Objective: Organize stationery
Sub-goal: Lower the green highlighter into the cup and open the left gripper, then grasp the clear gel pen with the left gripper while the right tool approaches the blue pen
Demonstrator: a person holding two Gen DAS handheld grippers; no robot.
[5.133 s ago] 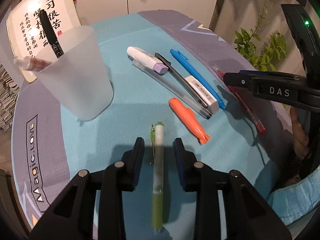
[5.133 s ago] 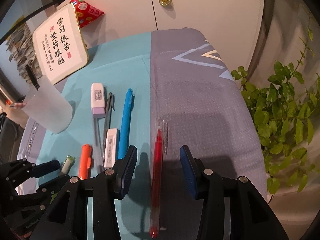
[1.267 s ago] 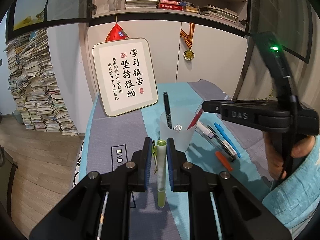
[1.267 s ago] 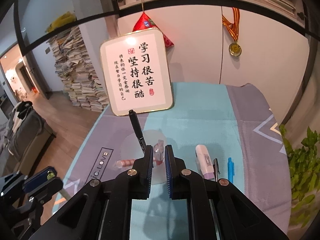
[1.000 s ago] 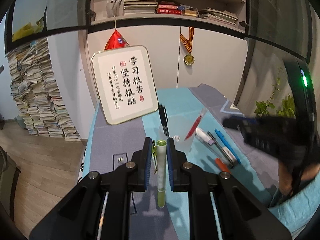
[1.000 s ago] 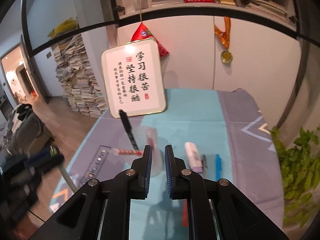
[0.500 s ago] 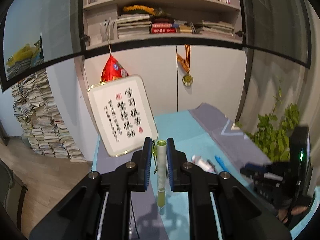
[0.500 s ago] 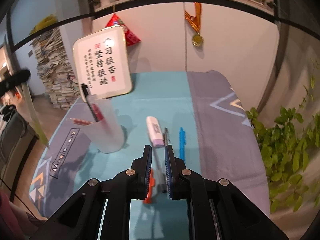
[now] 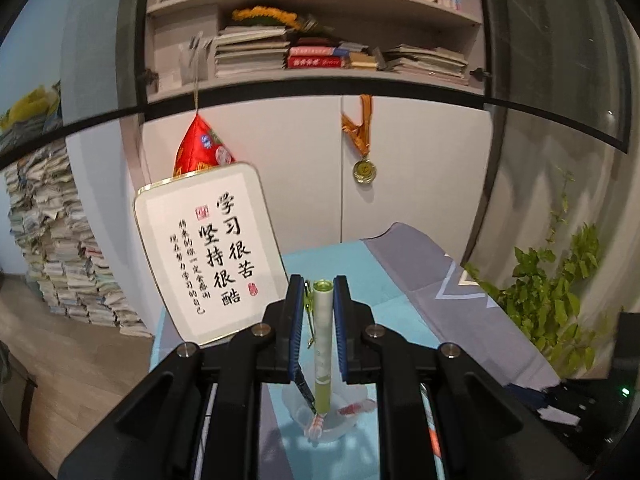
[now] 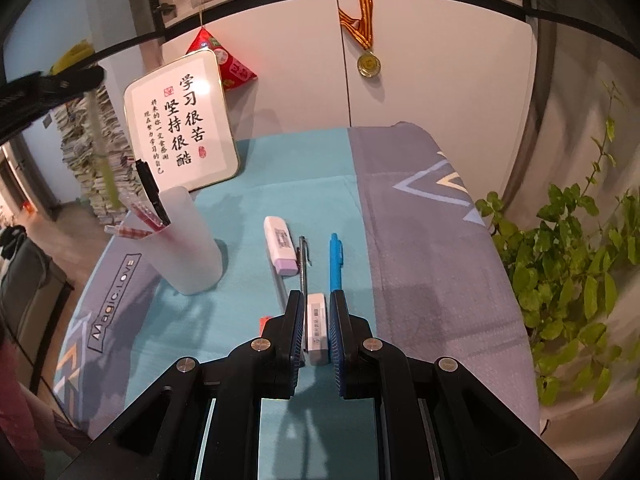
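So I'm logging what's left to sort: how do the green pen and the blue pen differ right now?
The green pen is clamped upright in the left gripper, above the translucent cup; the blue pen lies flat on the tablecloth, untouched. The green pen has a pale upper barrel and a green clip; the blue pen is one solid colour. Both are slim, clipped pens.

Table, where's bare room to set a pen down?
Free: the teal cloth between the framed sign and the highlighter, and the grey cloth right of the blue pen. Crowded: the row beside the cup.
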